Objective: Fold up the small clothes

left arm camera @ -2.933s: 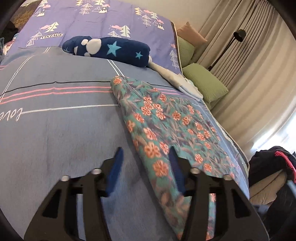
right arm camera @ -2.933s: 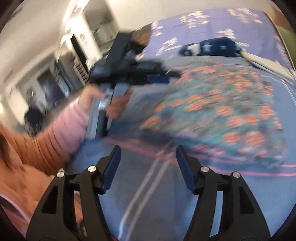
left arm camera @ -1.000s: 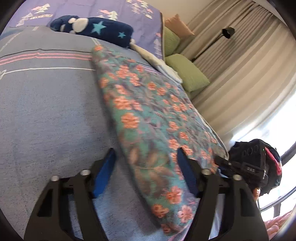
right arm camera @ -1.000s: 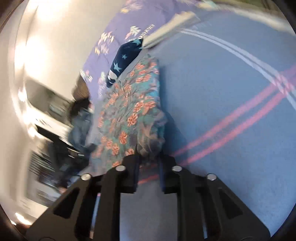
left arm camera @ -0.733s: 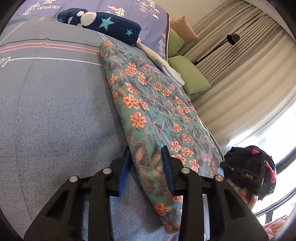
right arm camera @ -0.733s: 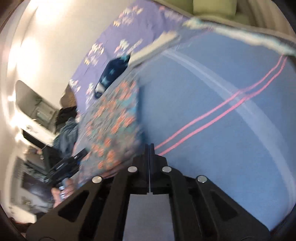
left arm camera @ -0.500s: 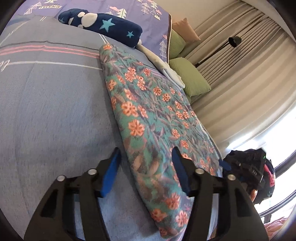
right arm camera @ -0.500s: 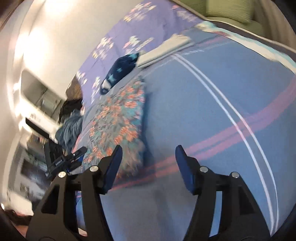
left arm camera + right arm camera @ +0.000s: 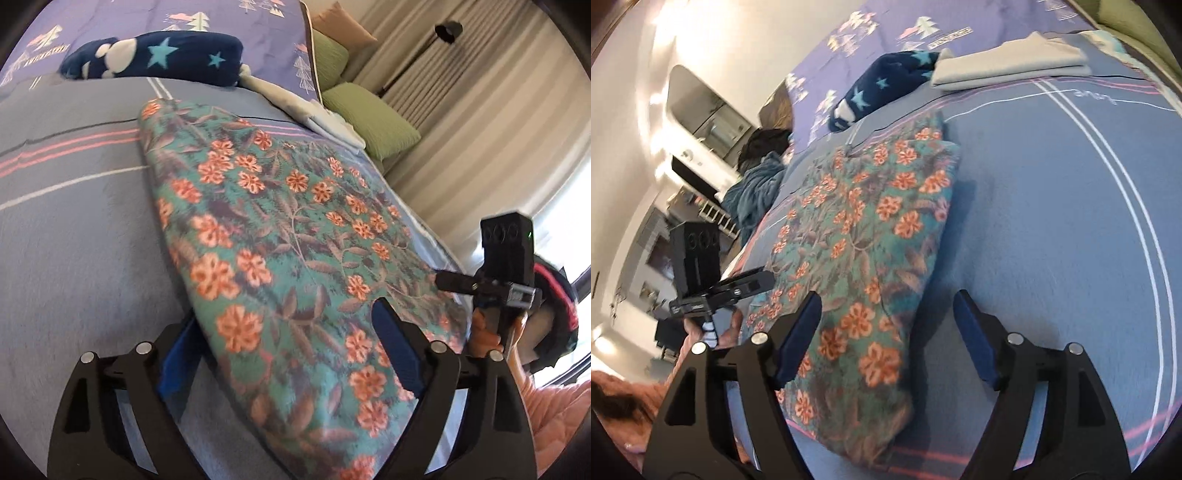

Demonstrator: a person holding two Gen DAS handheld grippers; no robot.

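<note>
Left wrist view first: my left hand-held gripper stands wide, its jaws having just been opening, straddling the near fold edge of the floral cloth without pinching it. From the right wrist view, my right hand-held gripper is wide too, jaws just opened, with the cloth's near corner lying loose between them. The cloth rests folded on the bed, a thick, plush, soft slab; I judge it light but floppy, likely to sag and slide open if lifted by one layer. I would take it at the two near corners, pinching through all layers at once. Farther off lie a navy star bundle, a folded grey garment, then green pillows against the curtains.
</note>
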